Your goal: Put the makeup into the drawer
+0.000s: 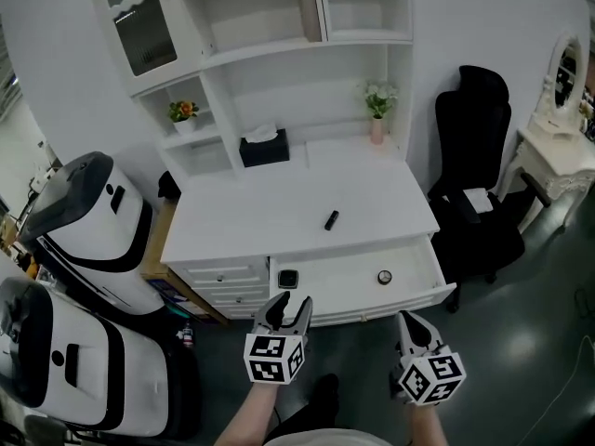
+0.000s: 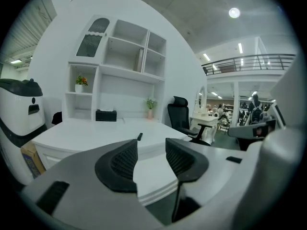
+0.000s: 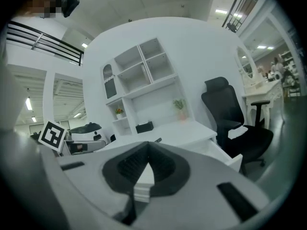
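Note:
A small black makeup stick (image 1: 331,219) lies on the white desk top (image 1: 279,216), also seen in the left gripper view (image 2: 139,136). Below it the wide drawer (image 1: 346,284) stands pulled out, holding a square black compact (image 1: 288,279) at its left and a small round item (image 1: 384,277) at its right. Both grippers hover in front of the drawer, off the desk. My left gripper (image 1: 286,305) (image 2: 151,150) is open with nothing between its pads. My right gripper (image 1: 410,323) (image 3: 147,152) is shut, pads meeting, holding nothing.
A black office chair (image 1: 474,193) stands right of the desk, by the drawer's corner. A black tissue box (image 1: 264,147) and a pink vase with a plant (image 1: 376,110) sit at the desk's back. White rounded machines (image 1: 93,221) crowd the left. A white vanity (image 1: 558,147) is far right.

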